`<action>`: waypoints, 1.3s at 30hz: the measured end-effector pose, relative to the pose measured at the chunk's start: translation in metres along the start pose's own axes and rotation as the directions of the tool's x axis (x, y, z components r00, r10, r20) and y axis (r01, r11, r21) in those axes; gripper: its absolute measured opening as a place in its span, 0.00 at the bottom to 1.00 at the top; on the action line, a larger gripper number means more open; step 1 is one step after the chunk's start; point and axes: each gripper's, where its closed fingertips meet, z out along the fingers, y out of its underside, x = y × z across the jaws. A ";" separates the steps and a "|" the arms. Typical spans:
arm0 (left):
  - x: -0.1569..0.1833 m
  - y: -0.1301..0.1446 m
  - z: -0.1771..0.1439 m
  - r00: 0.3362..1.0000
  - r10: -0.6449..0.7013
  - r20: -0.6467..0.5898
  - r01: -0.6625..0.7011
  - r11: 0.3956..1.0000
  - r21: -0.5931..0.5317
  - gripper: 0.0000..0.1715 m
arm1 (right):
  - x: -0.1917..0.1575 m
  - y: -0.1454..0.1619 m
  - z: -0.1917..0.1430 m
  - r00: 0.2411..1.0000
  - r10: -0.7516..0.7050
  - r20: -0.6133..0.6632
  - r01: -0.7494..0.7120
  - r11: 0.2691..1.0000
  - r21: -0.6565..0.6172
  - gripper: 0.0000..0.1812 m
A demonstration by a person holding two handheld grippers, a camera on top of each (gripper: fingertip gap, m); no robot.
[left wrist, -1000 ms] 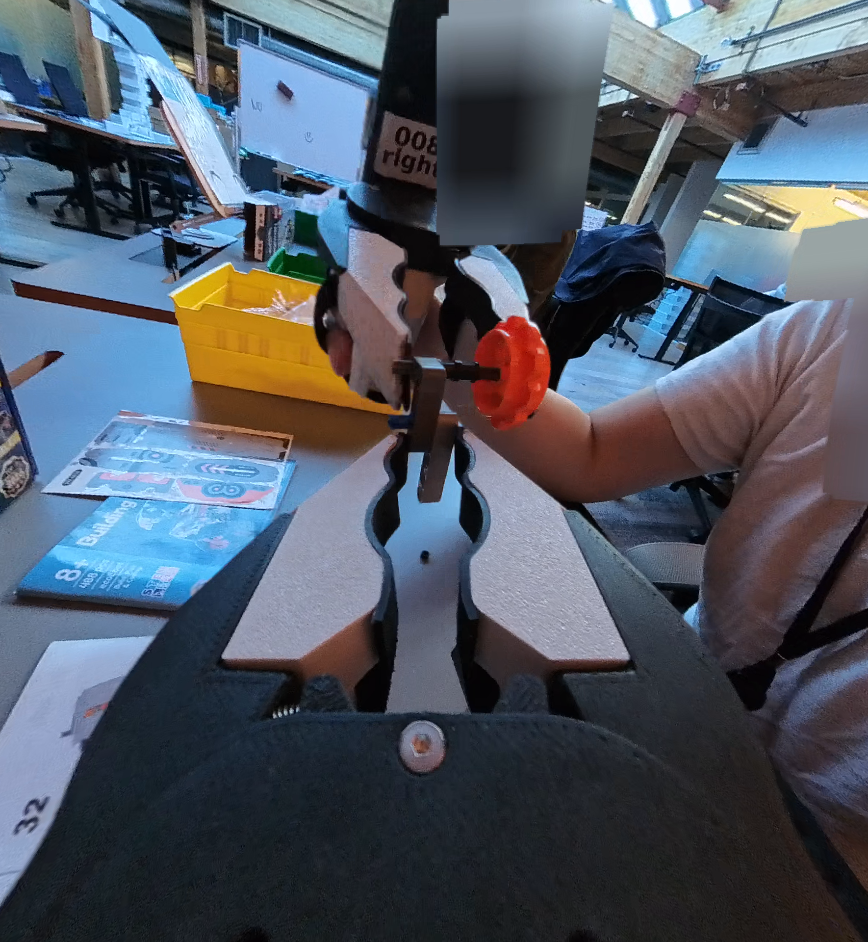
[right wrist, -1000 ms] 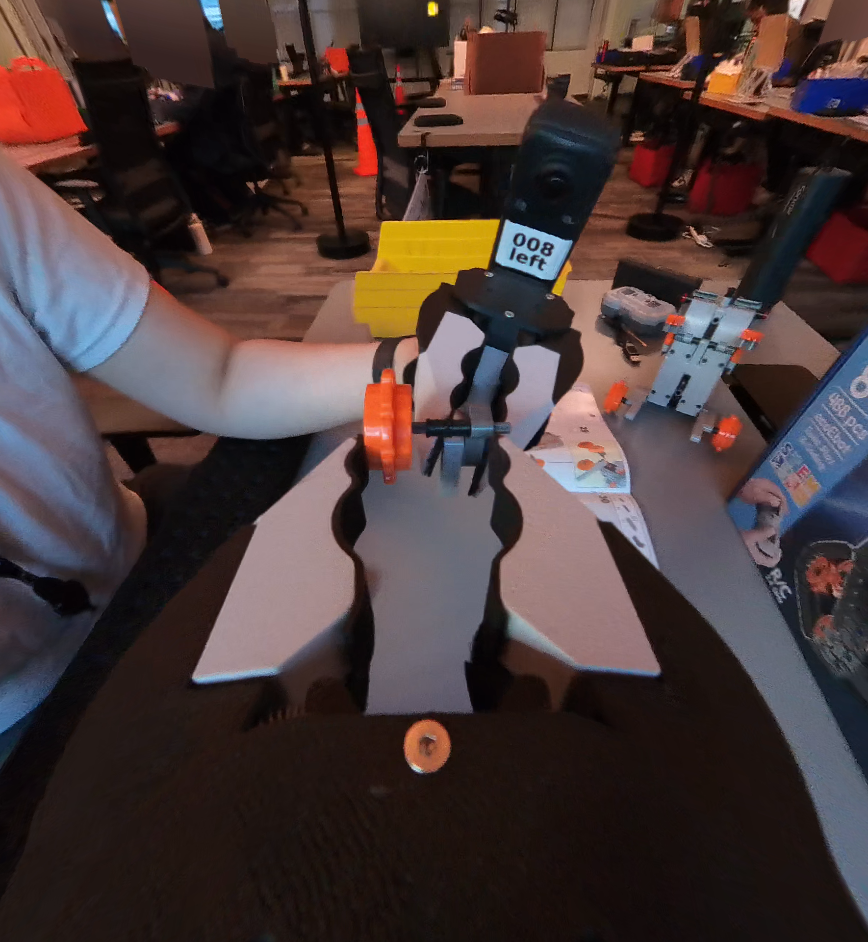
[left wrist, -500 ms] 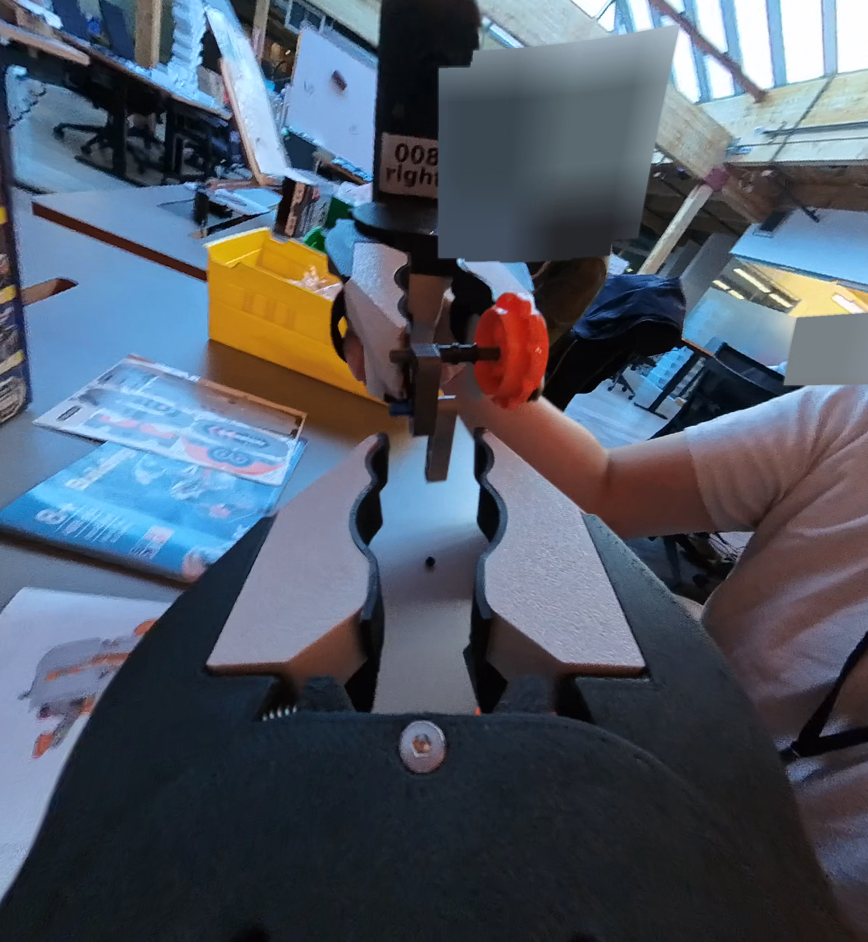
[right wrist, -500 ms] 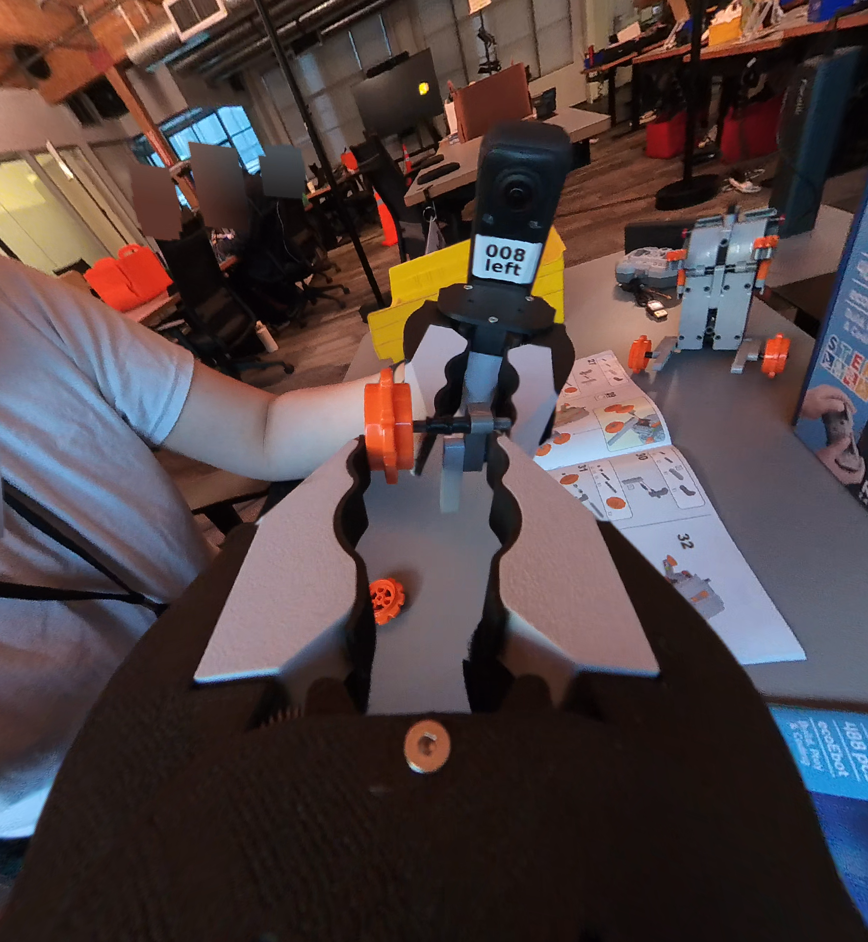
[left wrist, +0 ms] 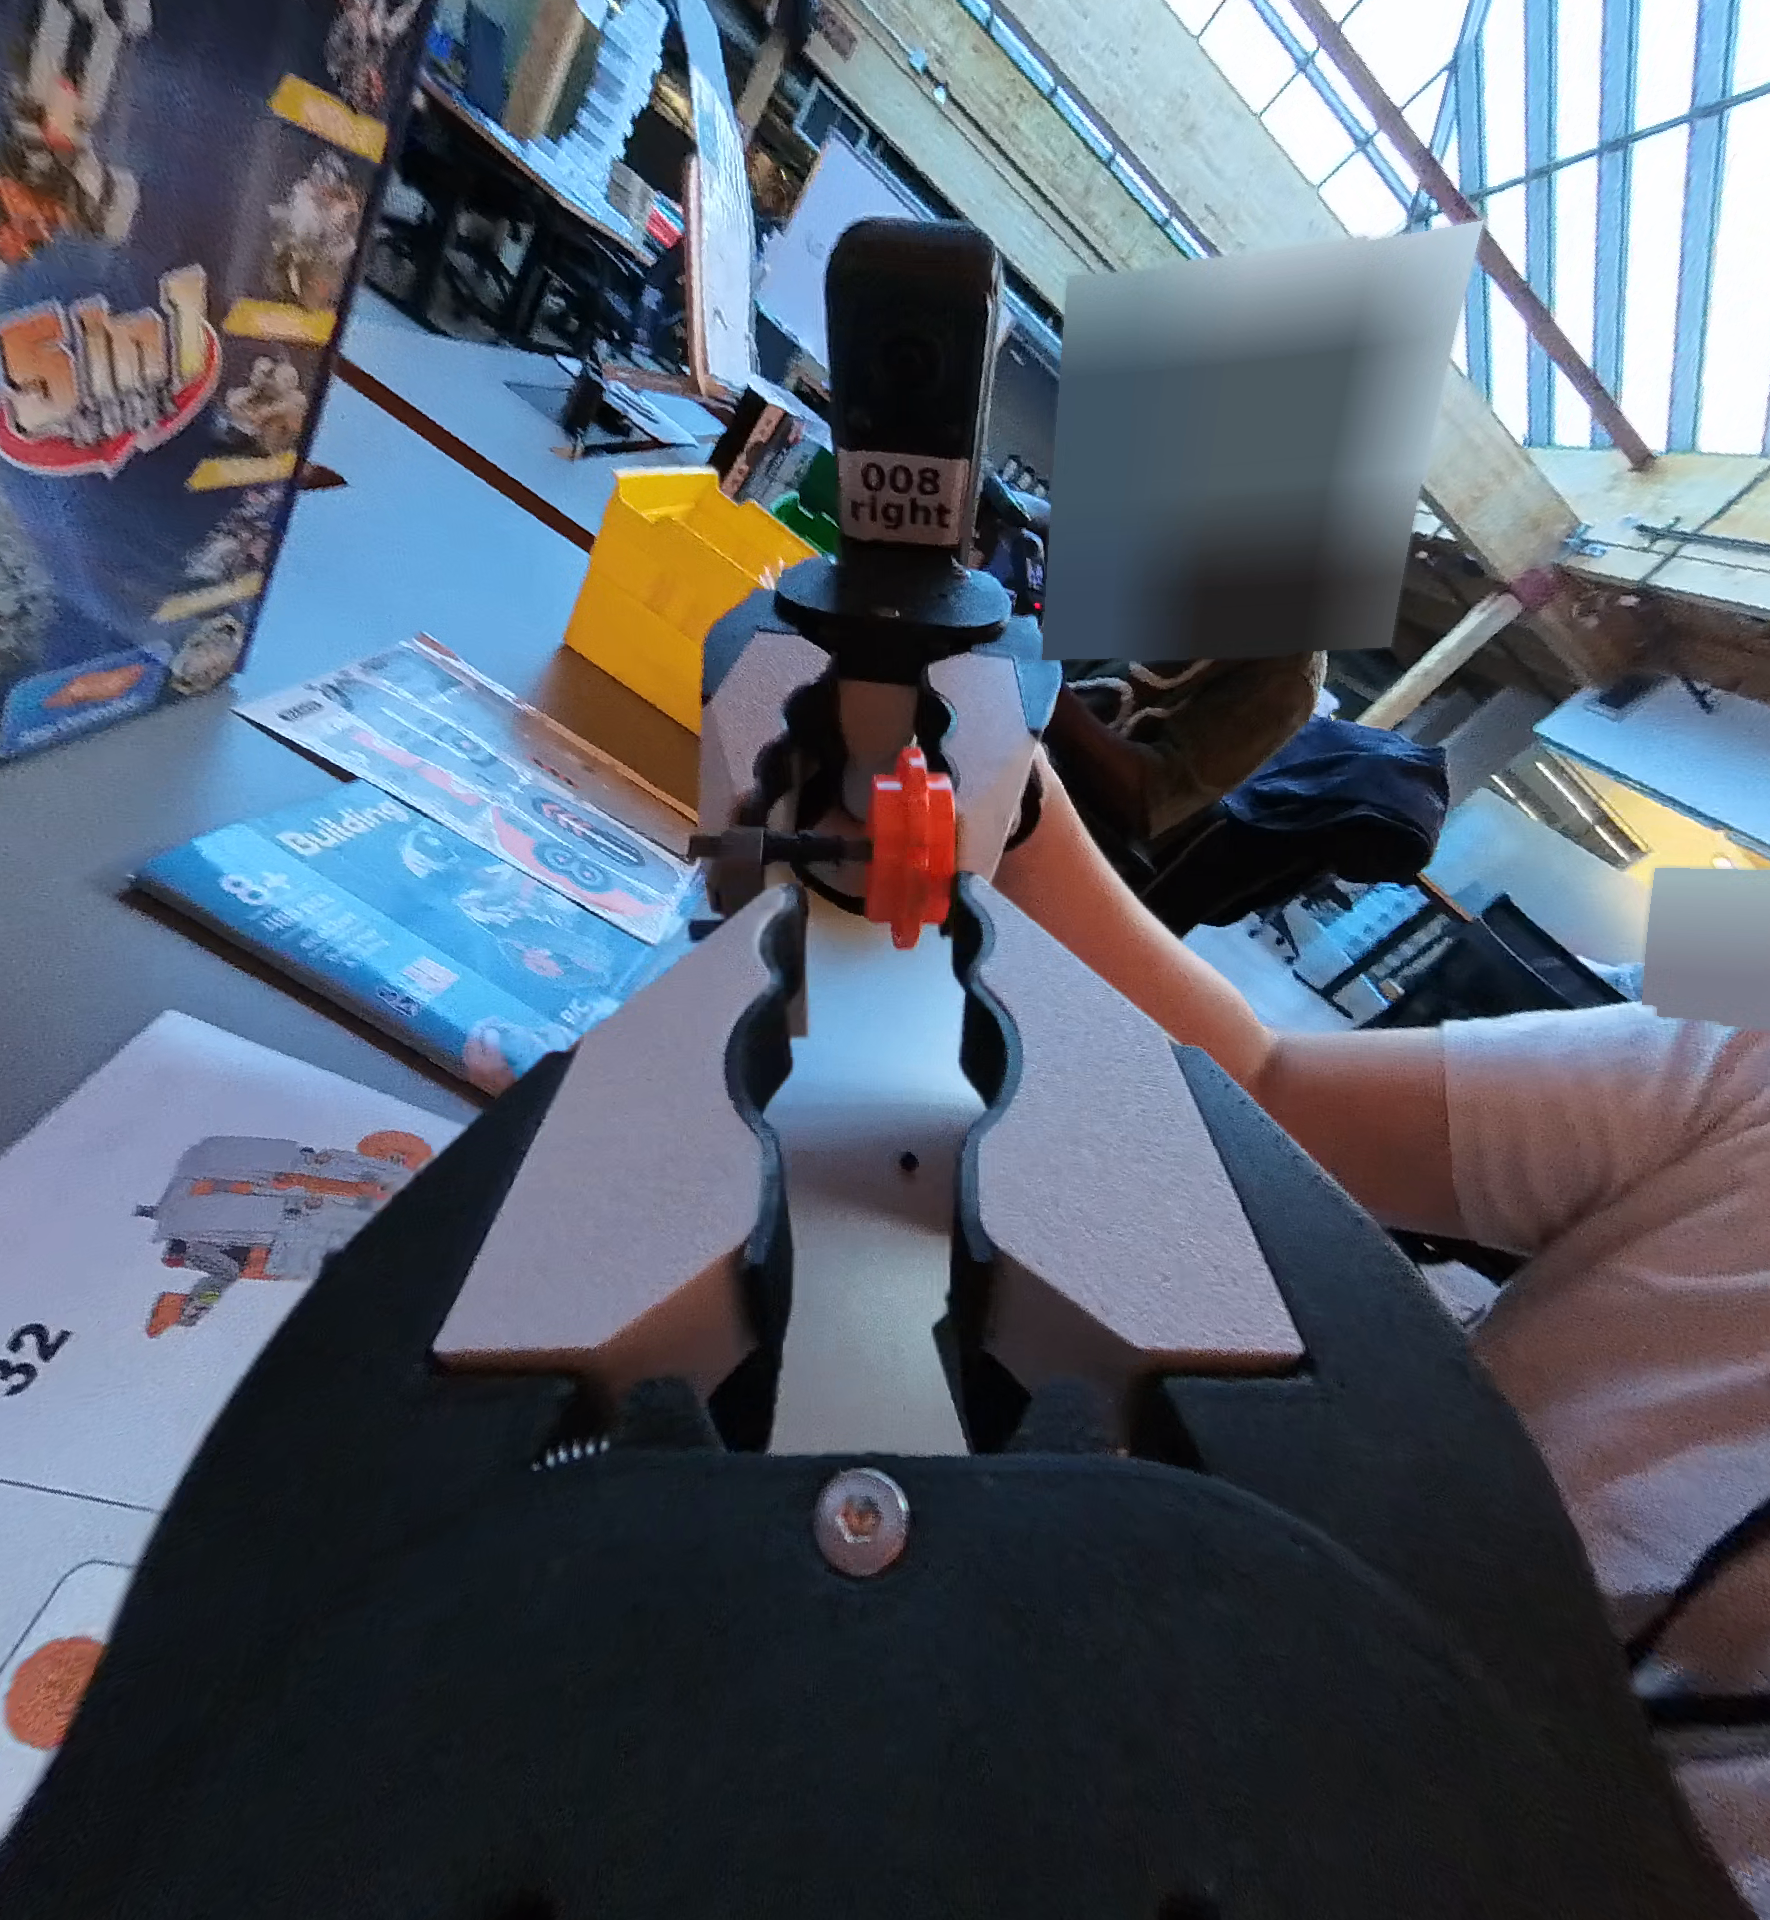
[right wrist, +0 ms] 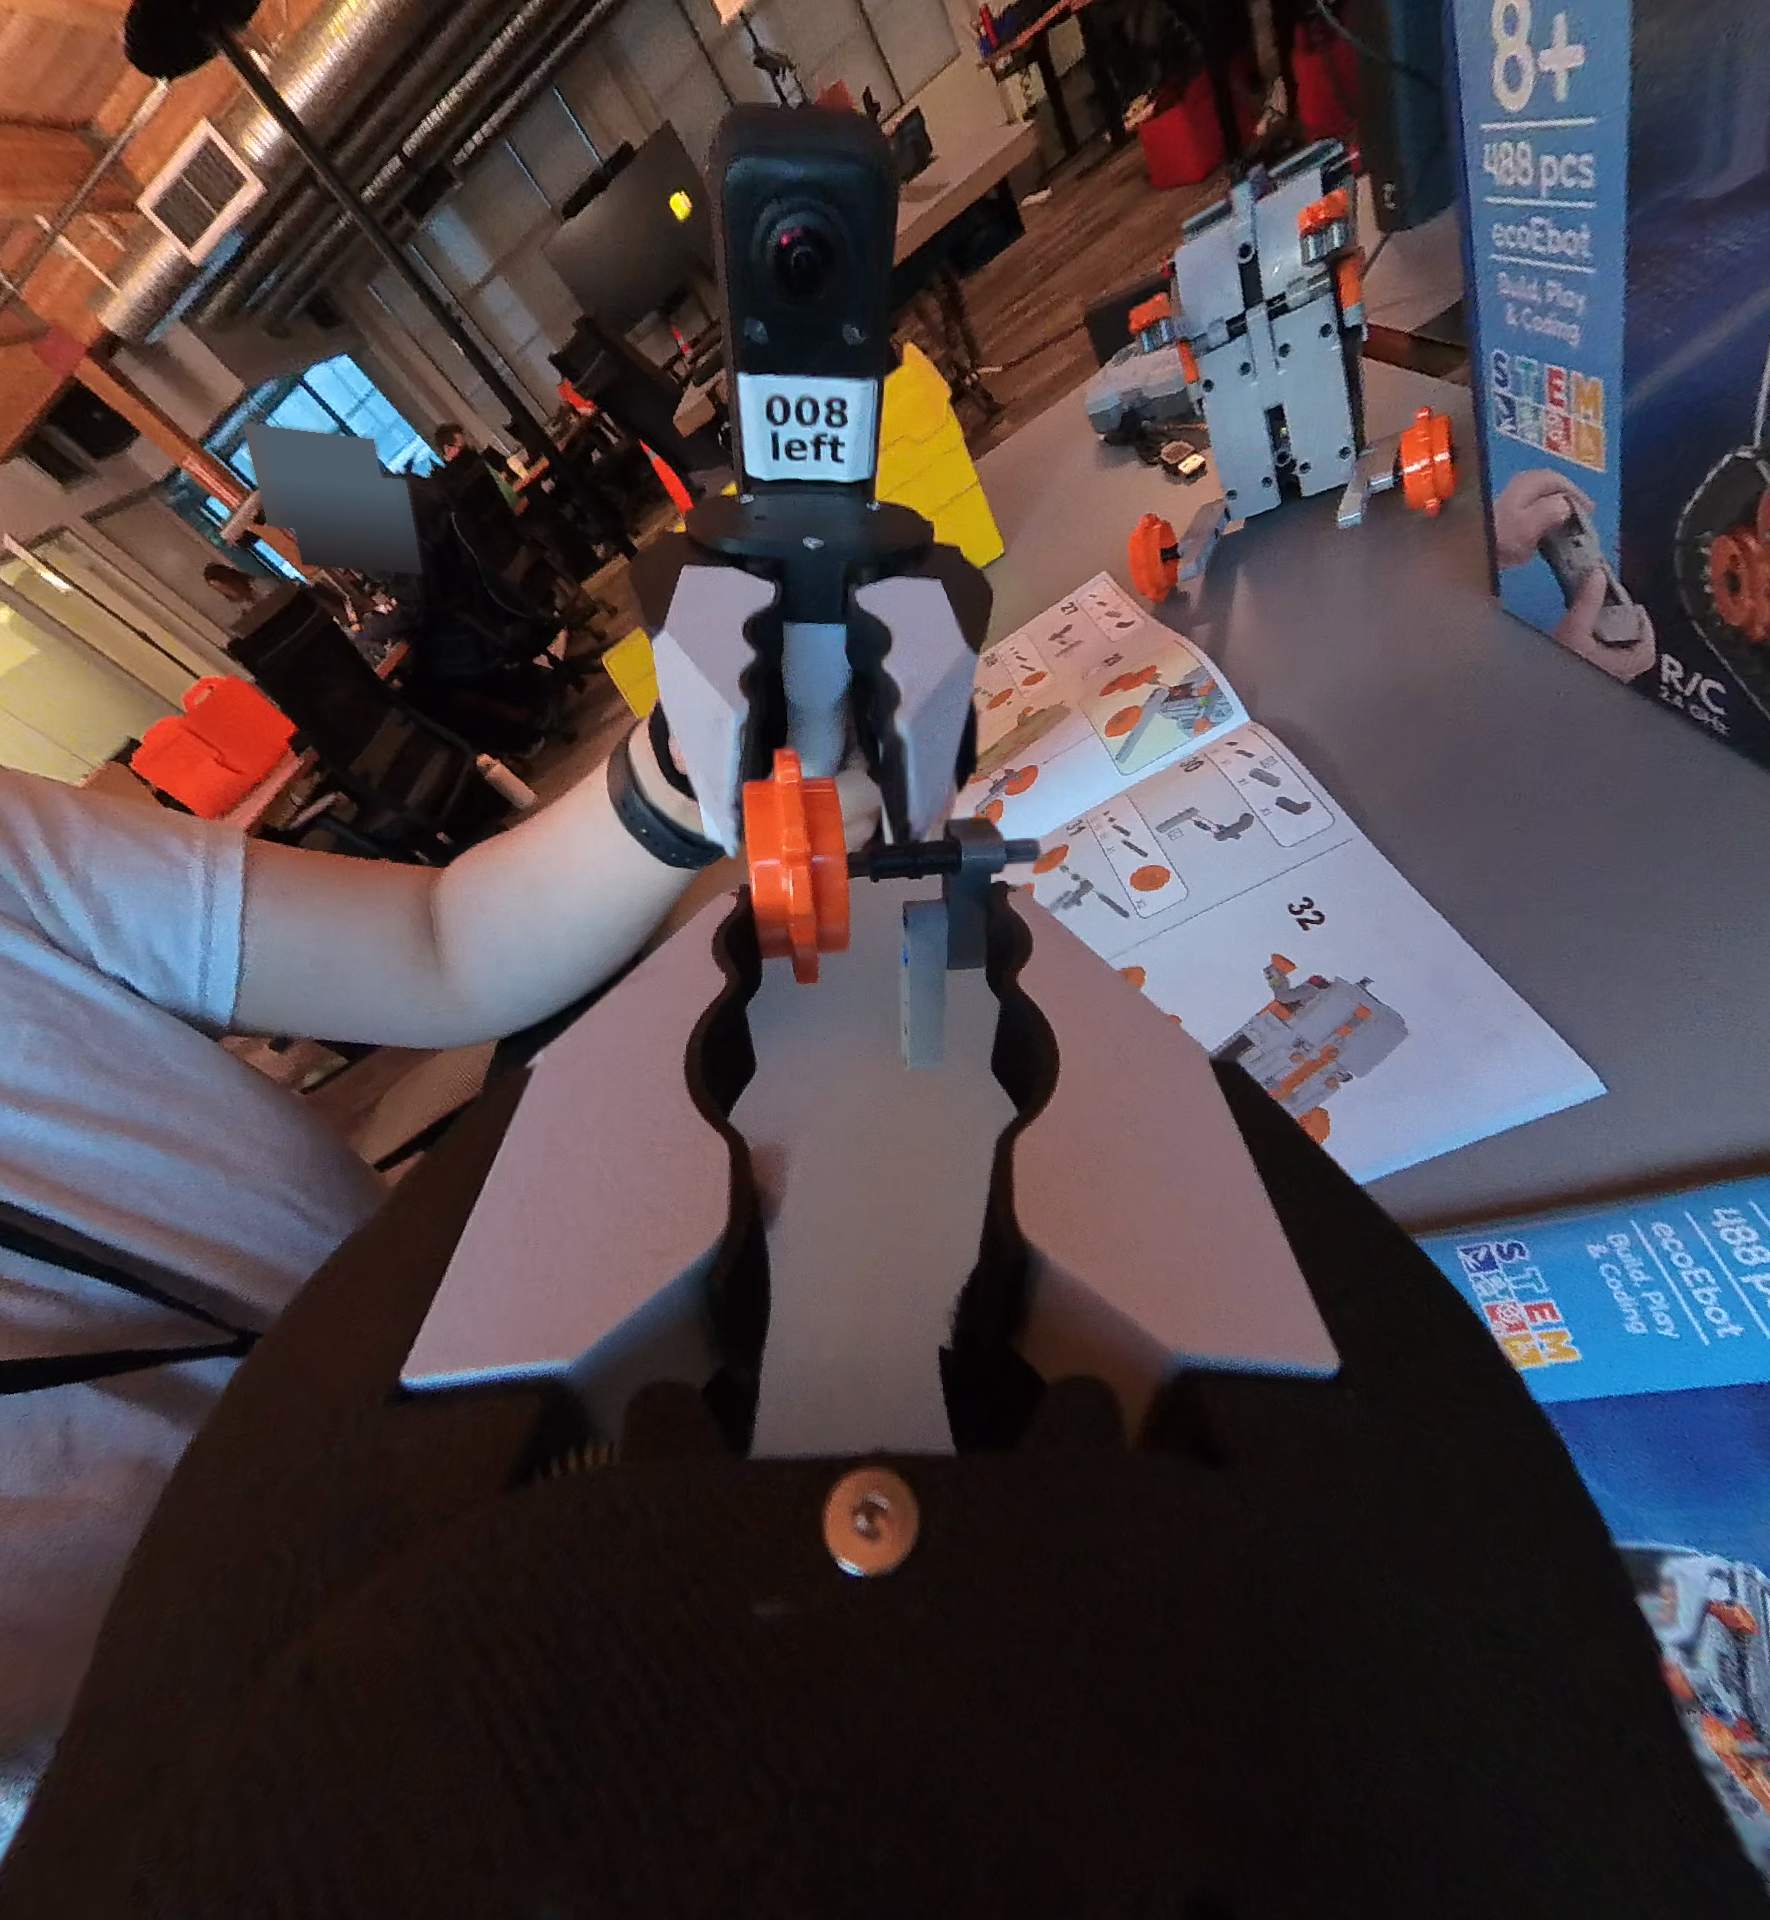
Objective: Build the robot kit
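A small assembly, an orange toothed wheel [right wrist: 796, 868] on a black axle with a grey beam [right wrist: 925, 987] hanging from it, sits across the tips of my right gripper [right wrist: 876, 909]. The wheel is against one fingertip and the grey connector against the other, so the right gripper is shut on it. My left gripper [left wrist: 876, 904] faces it tip to tip with its jaws apart and empty. The wheel [left wrist: 907, 844] shows just beyond the left gripper's tips, and the beam is hidden behind the left finger. Both grippers are held above the grey table [right wrist: 1587, 790].
An open instruction booklet [right wrist: 1276, 883] and a blue booklet [left wrist: 393, 925] lie on the table. A grey and orange robot model [right wrist: 1265, 384] stands by a tall blue box [right wrist: 1546, 312]. A yellow bin [left wrist: 673, 582] sits farther back. The person's forearm [right wrist: 507, 935] and torso are close. The tips of both grippers are at nearly the same place.
Both grippers have risen and rolled, so the views are tilted. The wheel, not the beam, now lines up with the left gripper's gap. The right gripper's jaws have narrowed slightly.
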 end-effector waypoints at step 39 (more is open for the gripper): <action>0.066 -0.015 0.003 0.695 0.711 0.106 -0.711 0.702 -0.047 0.25 | -0.069 -0.024 -0.010 0.808 -0.589 -0.022 0.589 0.807 0.044 0.30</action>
